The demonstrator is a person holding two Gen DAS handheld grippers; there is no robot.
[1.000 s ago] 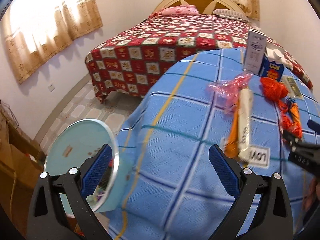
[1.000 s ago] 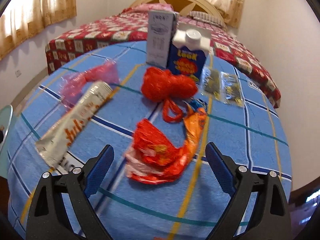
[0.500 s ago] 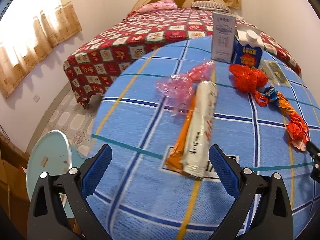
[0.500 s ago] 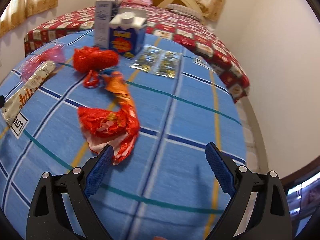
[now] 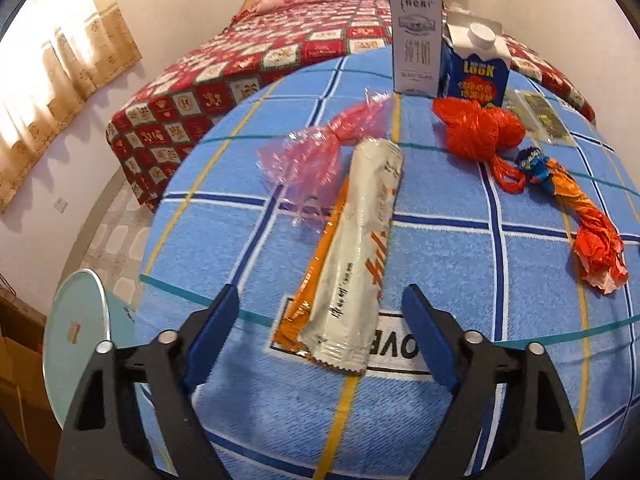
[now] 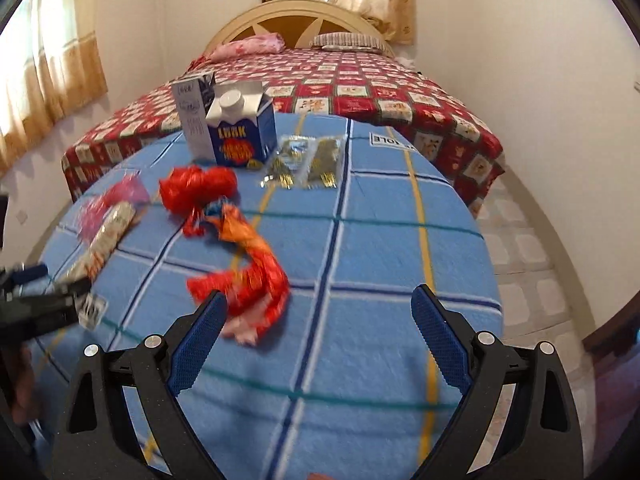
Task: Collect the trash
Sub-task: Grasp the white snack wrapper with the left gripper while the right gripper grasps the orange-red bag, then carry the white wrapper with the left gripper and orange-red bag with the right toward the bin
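From the left wrist camera, my left gripper (image 5: 320, 320) hangs over the near edge of the blue cloth (image 5: 440, 248) with its jaws wide apart and nothing between them. The near end of the silver wrapper (image 5: 356, 256) lies on the cloth just ahead of them. I take the blue carton (image 5: 476, 72) as my landmark: the wrapper stretches from well in front of the carton toward me, the pink bag (image 5: 320, 148) touches its far end, the white box (image 5: 416, 40) stands right beside the carton, and the red bag (image 5: 476, 132) sits just in front of it. The orange wrapper (image 5: 584, 220) trails from near the red bag toward the cloth's right edge. A round bin (image 5: 76, 336) stands beside the cloth.

From the right wrist camera, my right gripper (image 6: 316, 338) is spread open and empty above the cloth (image 6: 380, 248). The orange wrapper (image 6: 248, 272) lies well in front of the carton (image 6: 244, 136), its near end touching, or just behind, my left finger. Two clear packets (image 6: 304, 160) lie just beside the carton. The bed (image 6: 360, 92) is behind it.
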